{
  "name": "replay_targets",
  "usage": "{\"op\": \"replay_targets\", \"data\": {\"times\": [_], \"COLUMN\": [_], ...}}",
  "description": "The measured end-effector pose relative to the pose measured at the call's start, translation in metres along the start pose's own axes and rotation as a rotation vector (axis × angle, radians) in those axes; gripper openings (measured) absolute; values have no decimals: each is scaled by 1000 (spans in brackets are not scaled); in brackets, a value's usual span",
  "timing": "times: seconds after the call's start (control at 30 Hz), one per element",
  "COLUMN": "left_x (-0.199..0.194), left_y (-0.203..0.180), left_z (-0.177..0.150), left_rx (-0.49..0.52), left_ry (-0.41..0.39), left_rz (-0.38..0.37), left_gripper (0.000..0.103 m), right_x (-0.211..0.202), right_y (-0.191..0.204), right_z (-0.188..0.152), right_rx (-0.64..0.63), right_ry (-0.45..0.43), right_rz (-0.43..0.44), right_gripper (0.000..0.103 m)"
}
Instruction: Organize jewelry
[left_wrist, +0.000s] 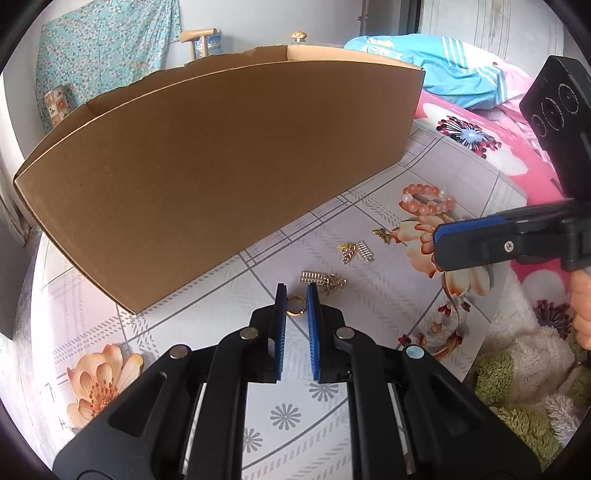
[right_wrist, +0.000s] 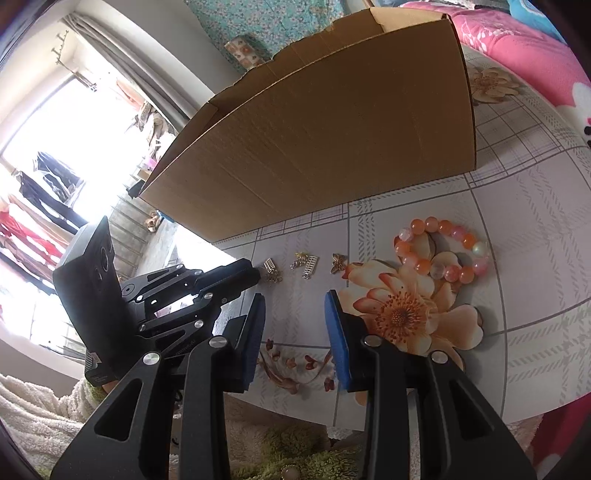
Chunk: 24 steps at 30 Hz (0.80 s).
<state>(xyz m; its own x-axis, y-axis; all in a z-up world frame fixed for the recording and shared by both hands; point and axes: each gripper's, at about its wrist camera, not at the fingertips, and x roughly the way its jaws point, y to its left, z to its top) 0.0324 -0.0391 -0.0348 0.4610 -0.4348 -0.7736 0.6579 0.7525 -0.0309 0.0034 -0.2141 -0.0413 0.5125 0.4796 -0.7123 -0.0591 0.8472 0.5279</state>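
A gold ring (left_wrist: 296, 306) lies on the flowered tablecloth (left_wrist: 369, 295), and my left gripper (left_wrist: 296, 293) is shut on it, blue pads against both sides. In the right wrist view the left gripper (right_wrist: 253, 275) hides the ring. Just beyond lie a silver-and-gold chain earring (left_wrist: 323, 281) (right_wrist: 271, 271), a second earring (left_wrist: 356, 252) (right_wrist: 304, 264), a gold butterfly charm (left_wrist: 382, 234) (right_wrist: 338, 263) and an orange-pink bead bracelet (left_wrist: 428, 201) (right_wrist: 443, 251). My right gripper (right_wrist: 294, 297) (left_wrist: 437, 245) hovers open over the cloth, nothing between its fingers, short of the butterfly.
A large open cardboard box (left_wrist: 221, 166) (right_wrist: 332, 129) stands right behind the jewelry. Pink flowered bedding (left_wrist: 498, 122) and a blue garment (left_wrist: 443, 62) lie beyond the table. A fluffy green-and-white blanket (left_wrist: 517, 387) borders the near edge. A hand (left_wrist: 581, 306) holds the right gripper.
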Motion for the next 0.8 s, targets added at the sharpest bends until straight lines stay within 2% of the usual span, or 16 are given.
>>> {"op": "replay_targets", "data": {"times": [0.37,0.63,0.8], "left_x": [-9,-11,-11], "left_y": [25,29,29], "left_z": [-9,-13,-14], "left_rx": [-115,-122,-122], "left_ry": [10,5,4], "left_rz": [56,65,68], "left_gripper": [10,10,10], "right_x": [30,52,62], "right_y": [54,60,66], "right_z": [6,11,7], "right_rx": [-273,-368,-434], "right_ry": [-27,-18,-5], "right_rz": [-63,-133,-193], "right_gripper": [33,33,25]}}
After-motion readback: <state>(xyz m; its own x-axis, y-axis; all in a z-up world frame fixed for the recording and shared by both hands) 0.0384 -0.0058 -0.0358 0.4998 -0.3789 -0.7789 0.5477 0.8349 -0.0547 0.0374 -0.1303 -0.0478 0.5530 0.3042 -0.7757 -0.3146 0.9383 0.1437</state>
